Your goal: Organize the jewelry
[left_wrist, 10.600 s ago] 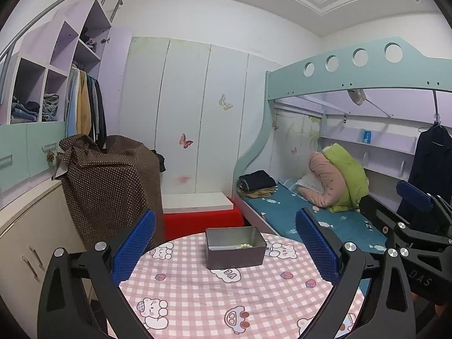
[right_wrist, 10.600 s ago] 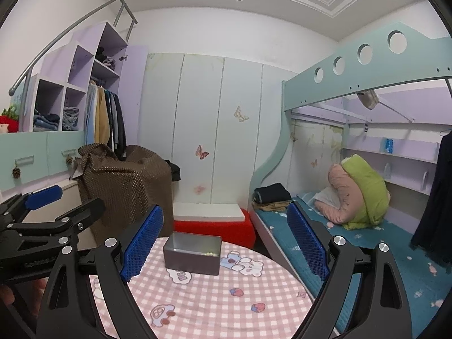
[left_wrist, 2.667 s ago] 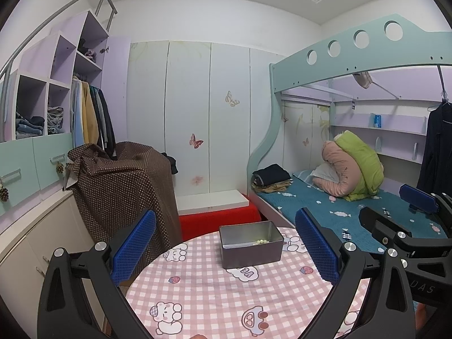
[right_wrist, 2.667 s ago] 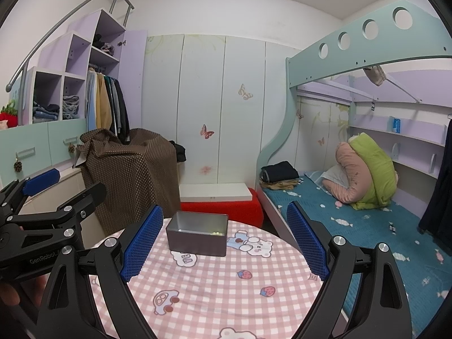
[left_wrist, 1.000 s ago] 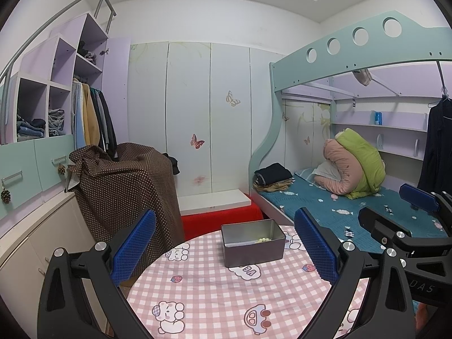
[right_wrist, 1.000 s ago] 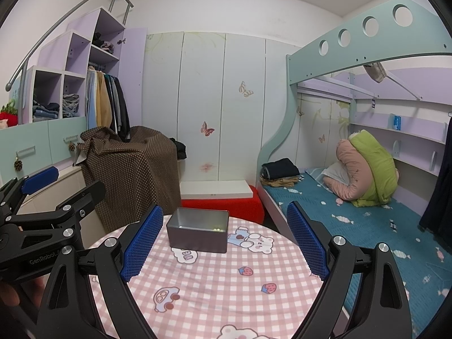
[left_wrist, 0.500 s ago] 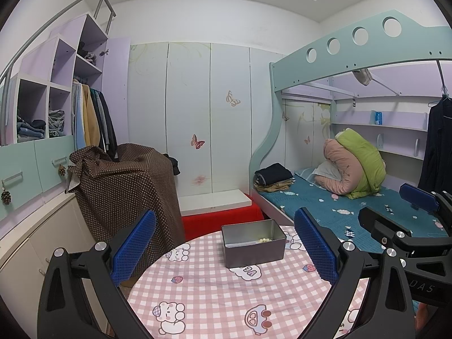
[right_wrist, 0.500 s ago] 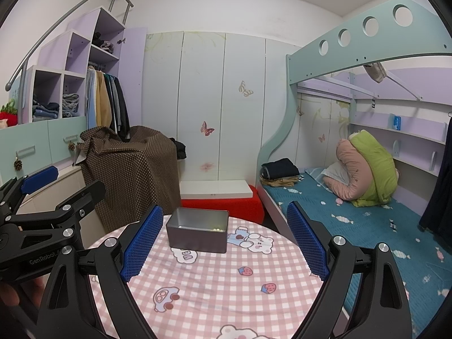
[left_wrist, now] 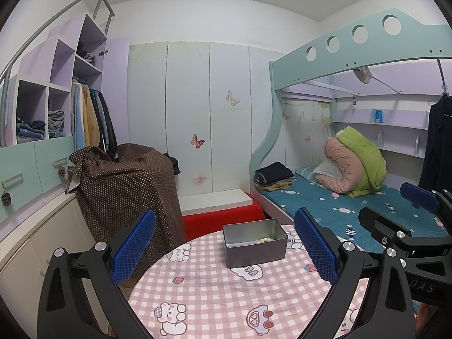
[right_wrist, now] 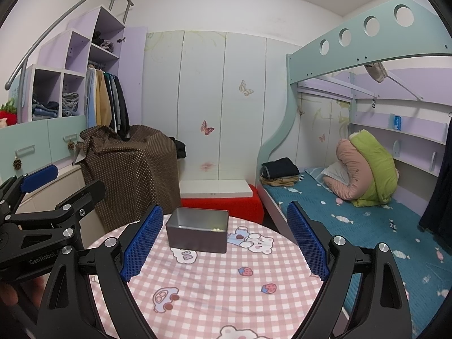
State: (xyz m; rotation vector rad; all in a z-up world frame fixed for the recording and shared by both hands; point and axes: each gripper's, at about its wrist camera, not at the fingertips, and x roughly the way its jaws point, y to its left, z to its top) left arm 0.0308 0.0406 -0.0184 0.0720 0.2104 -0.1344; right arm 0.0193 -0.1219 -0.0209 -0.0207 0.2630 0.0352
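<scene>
Two grippers spread wide and empty above the round table, as we saw it.

We found the left gripper (left_wrist: 224, 251) and the right gripper (right_wrist: 224, 243) both held with fingers apart, grasping nothing, side by side over the pink checked tablecloth (left_wrist: 214, 296). Between their blue pads we saw the grey metal tin (left_wrist: 255, 242) standing open near the table's far edge, with a small cluster of pale beads (left_wrist: 265, 240) lying inside, toward its right end. Behind the table we noted a bunk bed (right_wrist: 353, 214) on the right.
</scene>
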